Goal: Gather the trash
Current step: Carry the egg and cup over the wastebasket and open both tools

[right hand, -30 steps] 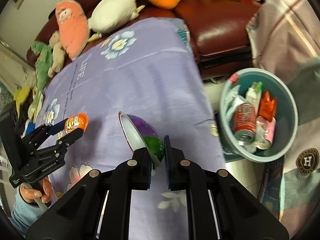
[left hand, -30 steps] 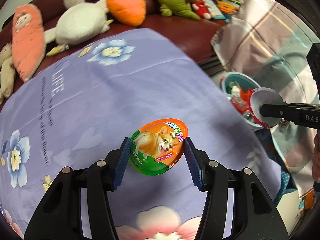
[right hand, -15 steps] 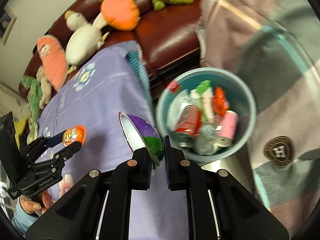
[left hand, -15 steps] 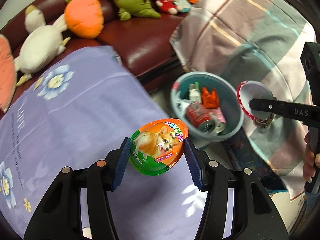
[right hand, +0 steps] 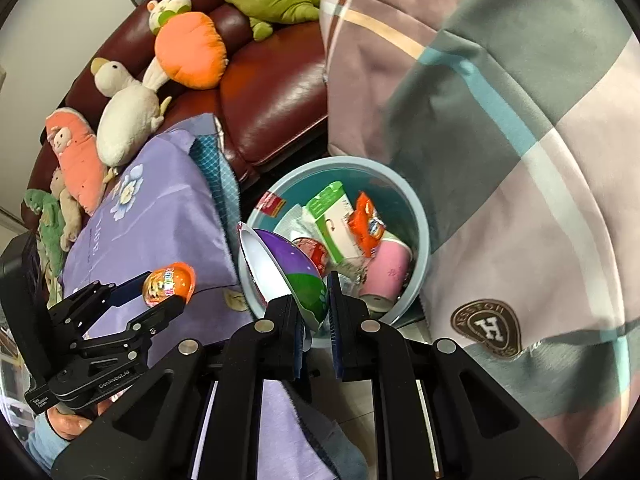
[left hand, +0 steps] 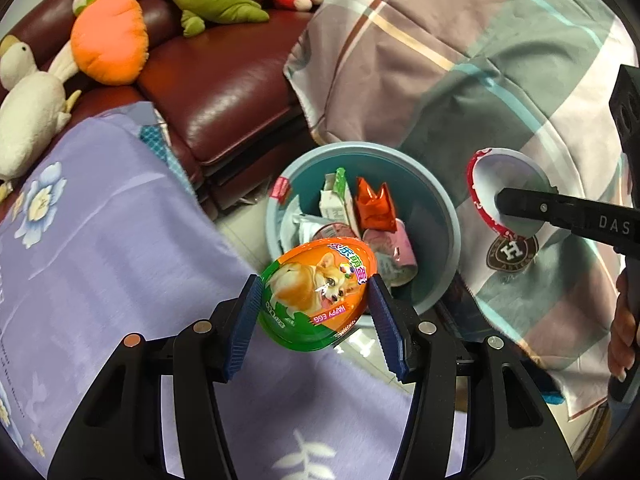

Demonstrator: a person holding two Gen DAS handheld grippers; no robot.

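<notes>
My left gripper (left hand: 314,316) is shut on an orange and green egg-shaped toy package (left hand: 316,292) with a corgi print, held over the near rim of the teal trash bin (left hand: 440,200). It also shows in the right wrist view (right hand: 170,284). My right gripper (right hand: 316,312) is shut on the edge of a purple and green half-egg shell (right hand: 288,268) with a white inside, held above the bin's (right hand: 416,208) near left rim. From the left wrist view the shell (left hand: 504,192) hangs right of the bin. The bin holds a pink cup (right hand: 386,272), cartons and wrappers.
A purple flowered cloth (left hand: 100,260) covers the table at left. A dark red leather sofa (left hand: 224,80) with plush toys (left hand: 108,40) stands behind. A plaid blanket (left hand: 460,60) drapes to the right of the bin.
Both grippers have swung from over the purple table to the bin, carrying the egg package and the shell. The bin now lies right in front of both.
</notes>
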